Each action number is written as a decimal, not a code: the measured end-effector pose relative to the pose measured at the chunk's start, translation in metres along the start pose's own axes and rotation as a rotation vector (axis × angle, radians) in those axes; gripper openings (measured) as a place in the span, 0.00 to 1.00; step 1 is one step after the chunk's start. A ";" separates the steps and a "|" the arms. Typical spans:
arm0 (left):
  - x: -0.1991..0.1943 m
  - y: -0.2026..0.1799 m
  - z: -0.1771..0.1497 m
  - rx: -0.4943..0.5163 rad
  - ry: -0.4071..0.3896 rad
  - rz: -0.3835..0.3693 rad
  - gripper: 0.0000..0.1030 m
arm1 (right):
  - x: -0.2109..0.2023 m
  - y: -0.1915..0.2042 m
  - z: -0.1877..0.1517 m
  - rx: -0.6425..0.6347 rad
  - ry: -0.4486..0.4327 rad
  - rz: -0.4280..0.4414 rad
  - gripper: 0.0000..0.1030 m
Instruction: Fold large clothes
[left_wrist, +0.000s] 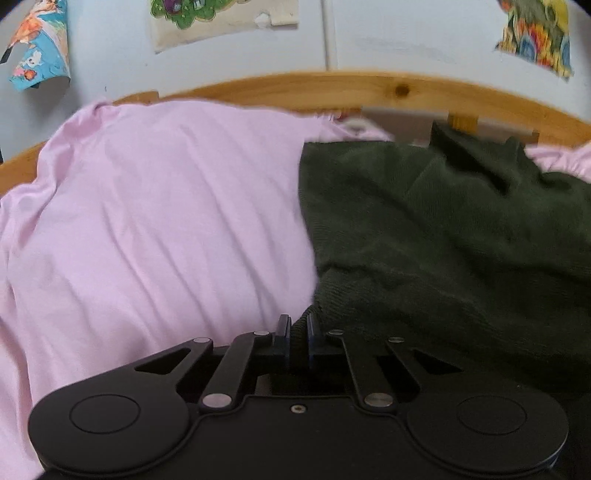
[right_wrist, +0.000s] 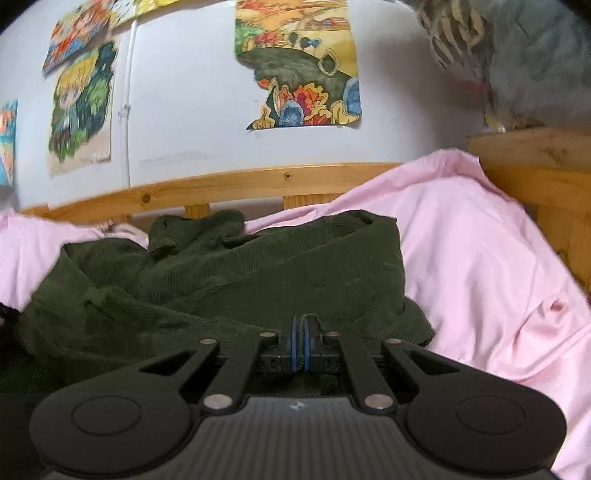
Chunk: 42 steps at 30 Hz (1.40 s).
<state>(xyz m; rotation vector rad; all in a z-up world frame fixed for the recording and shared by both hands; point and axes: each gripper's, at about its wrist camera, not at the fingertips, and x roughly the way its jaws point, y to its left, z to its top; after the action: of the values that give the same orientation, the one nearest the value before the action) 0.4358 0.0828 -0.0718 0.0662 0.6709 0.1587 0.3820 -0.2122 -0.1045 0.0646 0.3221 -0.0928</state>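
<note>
So the pink sheet (left_wrist: 155, 221) covers the whole bed, and the dark green garment (right_wrist: 229, 273) lies rumpled on it, up against the wooden bed rail (left_wrist: 369, 88). In the left view the garment spreads to the right of the left gripper (left_wrist: 298, 328), whose fingers are pinched on a ribbed edge with a bit of cloth between them. In the right view it sits straight ahead and to the left of the right gripper (right_wrist: 301, 326), whose blue pads are squeezed together on a fold of the hem. The near part of the garment is hidden under both gripper bodies, and the left view is kinda blurry. Only the right view shows the grey striped fabric (right_wrist: 509, 55) on the wooden post (right_wrist: 535, 162).
</note>
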 end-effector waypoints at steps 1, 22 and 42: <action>0.006 0.000 -0.001 0.003 0.017 0.009 0.08 | 0.004 0.003 -0.001 -0.023 0.027 -0.011 0.05; -0.029 -0.089 0.003 0.115 -0.102 -0.264 0.86 | 0.025 0.000 0.065 0.036 0.026 0.116 1.00; -0.002 -0.074 0.006 -0.078 -0.027 -0.392 0.97 | 0.314 0.059 0.158 0.169 0.230 0.177 0.90</action>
<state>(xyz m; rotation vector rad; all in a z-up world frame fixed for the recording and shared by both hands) 0.4471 0.0098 -0.0744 -0.1379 0.6384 -0.1926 0.7340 -0.1917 -0.0525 0.2723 0.5360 0.0635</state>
